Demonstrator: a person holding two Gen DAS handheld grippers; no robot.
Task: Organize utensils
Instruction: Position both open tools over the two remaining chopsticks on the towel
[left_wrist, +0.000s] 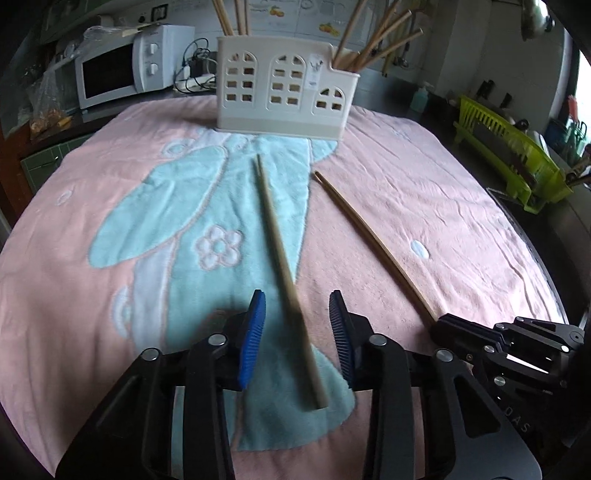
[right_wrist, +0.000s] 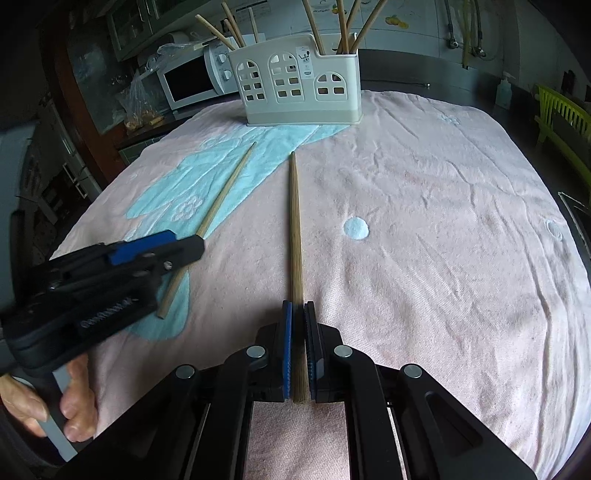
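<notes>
One chopstick (right_wrist: 295, 236) lies near the middle of the desk, and the right tongs (right_wrist: 298, 350) are clamped on its near end. A second chopstick (left_wrist: 284, 269) lies just beside it on the towel (left_wrist: 424, 206). The left tongs (left_wrist: 297, 339) stand apart around it, pads not touching. The white holder (left_wrist: 284, 88) sits at the far edge, full of chopsticks. Bare towel spreads toward the right edge.

You see two wooden chopsticks in front of the cream holder (left_wrist: 282, 86): the pale chopstick (left_wrist: 282, 254) lies flat, pointing at the holder, the darker chopstick (right_wrist: 294, 221) beside it. More chopsticks (left_wrist: 373, 44) stand upright inside the holder.
</notes>
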